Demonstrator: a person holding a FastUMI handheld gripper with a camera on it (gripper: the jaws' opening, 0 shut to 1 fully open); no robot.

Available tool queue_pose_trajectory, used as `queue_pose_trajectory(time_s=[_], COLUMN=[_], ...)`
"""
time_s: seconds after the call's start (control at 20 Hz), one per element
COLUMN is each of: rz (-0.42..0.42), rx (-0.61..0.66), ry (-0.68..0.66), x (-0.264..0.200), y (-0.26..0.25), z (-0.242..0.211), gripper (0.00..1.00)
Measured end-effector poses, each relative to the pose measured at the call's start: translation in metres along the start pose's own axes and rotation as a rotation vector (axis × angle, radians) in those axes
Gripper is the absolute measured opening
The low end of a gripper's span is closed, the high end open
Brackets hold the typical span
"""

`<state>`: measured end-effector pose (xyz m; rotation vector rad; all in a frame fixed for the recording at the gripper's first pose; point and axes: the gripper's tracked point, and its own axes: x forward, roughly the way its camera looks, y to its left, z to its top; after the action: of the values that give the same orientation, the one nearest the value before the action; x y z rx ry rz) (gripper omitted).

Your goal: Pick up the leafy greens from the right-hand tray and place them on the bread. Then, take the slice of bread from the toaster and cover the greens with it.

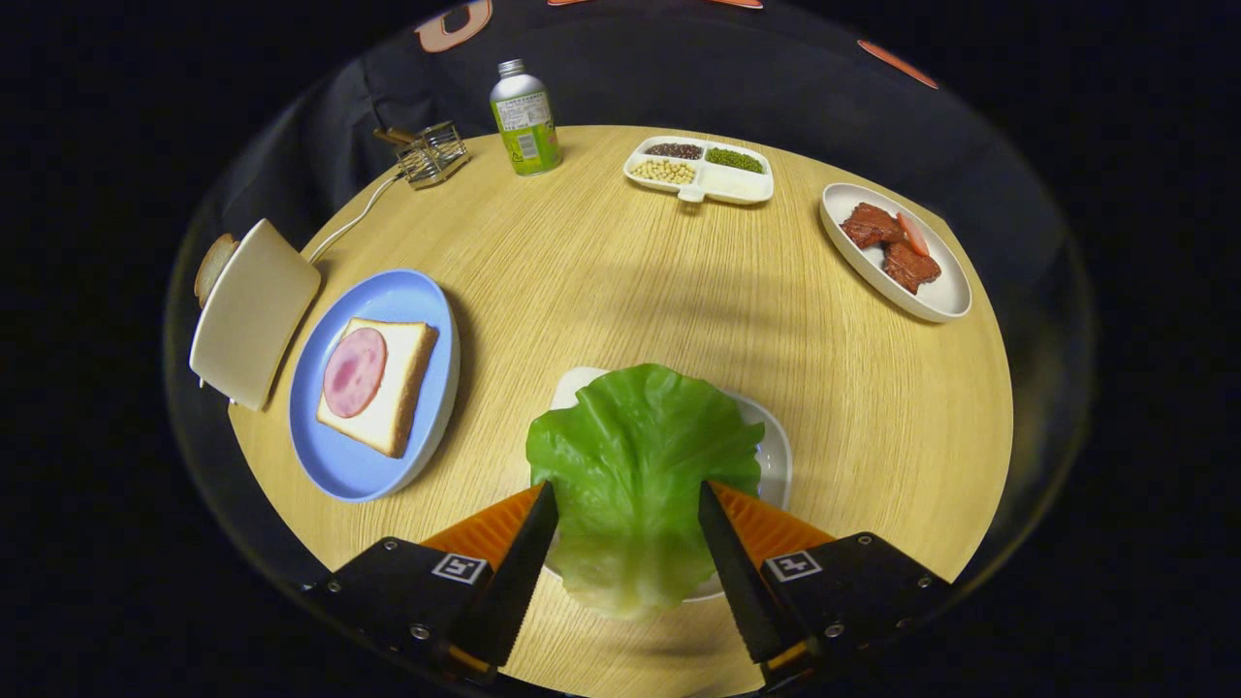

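Note:
A green lettuce leaf (635, 465) sits between the fingers of my gripper (628, 492), which is shut on it, both fingers pressing its sides. The leaf hangs over the white right-hand tray (776, 456) and hides most of it. Beyond the fingers to the left, a blue plate (334, 465) holds a slice of bread (397, 388) topped with a round slice of ham (354, 370). Further left stands the cream toaster (254, 310), with a bread slice (211, 264) sticking out of its far side.
At the back of the round wooden table (601, 271) stand a green bottle (525, 118), a small wire rack (432, 152) and a divided dish of beans (700, 170). An oval white dish of meat pieces (945, 291) sits far right. The toaster's cord (354, 218) runs to the back.

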<state>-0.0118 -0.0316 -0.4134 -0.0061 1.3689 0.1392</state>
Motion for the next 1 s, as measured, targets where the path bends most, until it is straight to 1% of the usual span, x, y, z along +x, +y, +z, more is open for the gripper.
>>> queue_pose_trajectory(time_s=[0.1,0.2,0.35,0.5,0.7,0.75,0.8,0.85,0.95,1.0], rz=[0.002,-0.019,-0.055,-0.062,-0.06,-0.061,-0.065,-0.067,-0.061,-0.059], rx=[0.009,0.012,0.024,0.011,-0.007,-0.004,0.004,0.013,0.035,0.04], ry=[0.01,0.011,0.018,0.013,-0.001,-0.003,-0.005,-0.008,-0.013,-0.024], x=[0.003,0.005,0.006,0.006,0.005,0.006,0.005,0.006,0.004,0.002], y=[0.0,-0.004,-0.009,-0.004,0.006,0.007,0.005,0.004,0.004,0.004], z=[-0.001,-0.001,-0.001,-0.001,0.001,0.002,0.002,0.003,0.004,0.006], gripper=[0.85,0.81,0.66,0.58,0.3,0.2,0.16,0.1,0.04,0.03])
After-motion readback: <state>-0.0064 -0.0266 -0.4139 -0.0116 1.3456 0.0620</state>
